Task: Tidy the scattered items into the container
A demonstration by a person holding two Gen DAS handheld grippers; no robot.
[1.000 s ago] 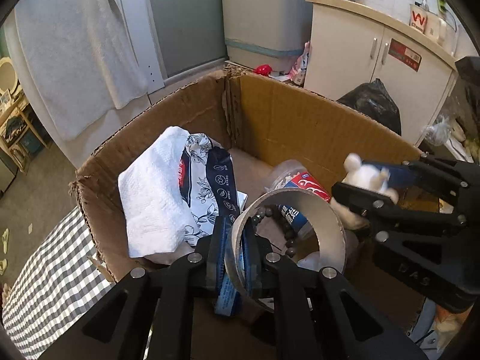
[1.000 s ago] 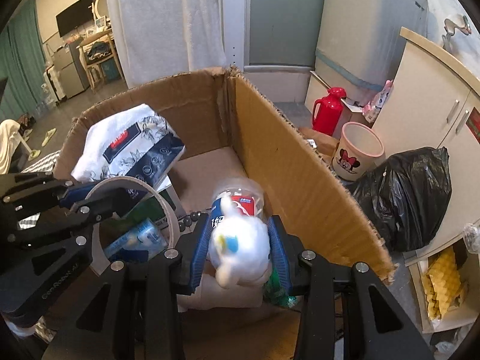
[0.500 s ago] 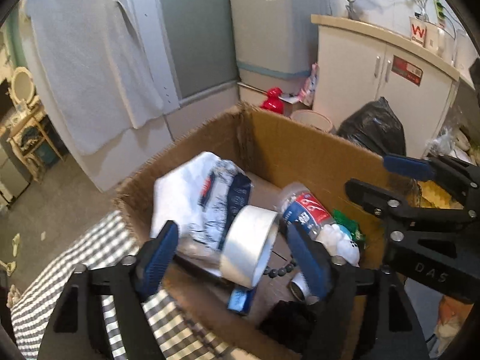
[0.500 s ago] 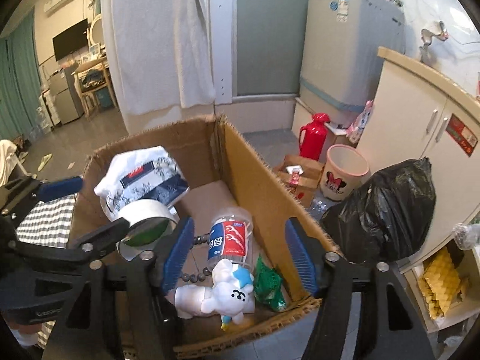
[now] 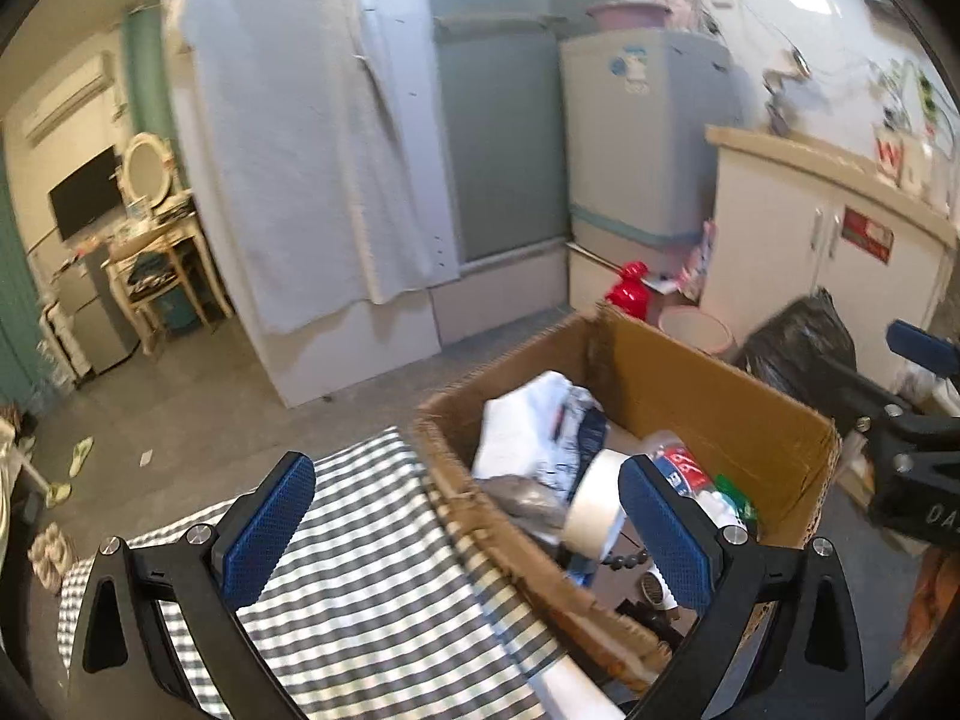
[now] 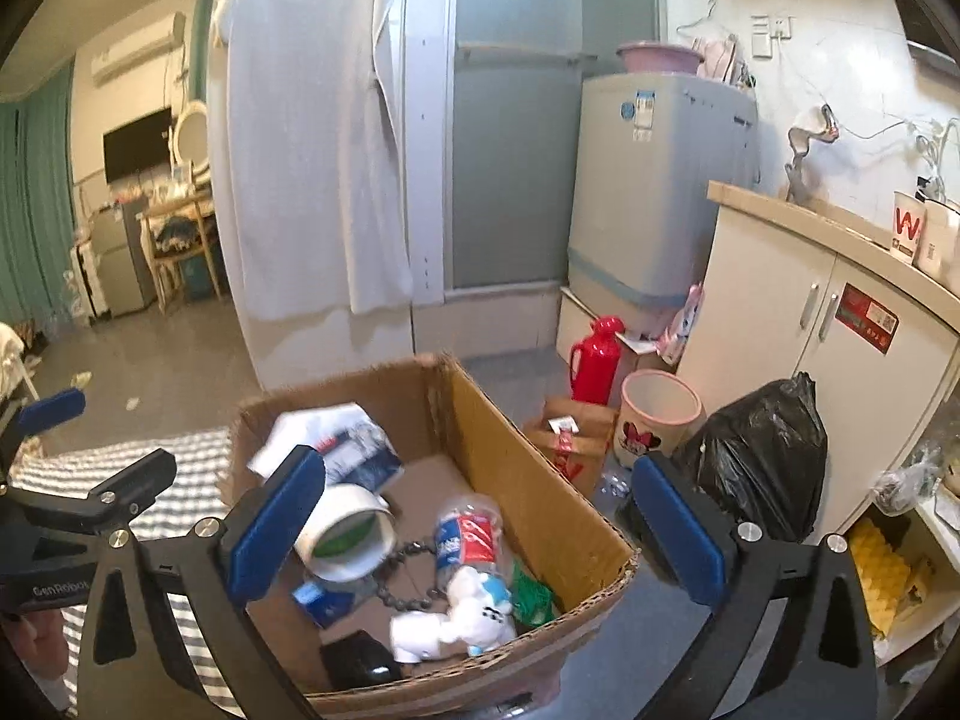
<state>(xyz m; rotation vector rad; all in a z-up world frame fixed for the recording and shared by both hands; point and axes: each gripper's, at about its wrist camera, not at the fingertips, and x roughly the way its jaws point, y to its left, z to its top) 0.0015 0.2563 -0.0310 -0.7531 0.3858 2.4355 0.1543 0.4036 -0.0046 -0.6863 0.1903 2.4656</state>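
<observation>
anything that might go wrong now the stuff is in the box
1. The cardboard box appears to sit at the edge of the checked cloth, its far corner over the floor; a nudge might tip it.
2. The tape roll rests tilted on other items and may roll or shift.
3. Both hand-held grippers, left and right, hang open near the rim and could catch it.

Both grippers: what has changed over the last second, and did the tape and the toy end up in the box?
Yes. The left gripper let go of the tape roll, the right gripper let go of the white plush toy, and both have pulled up and back, jaws wide open. Both items now lie in the cardboard box. The bottle, bead string and white package stayed where they were.
</observation>
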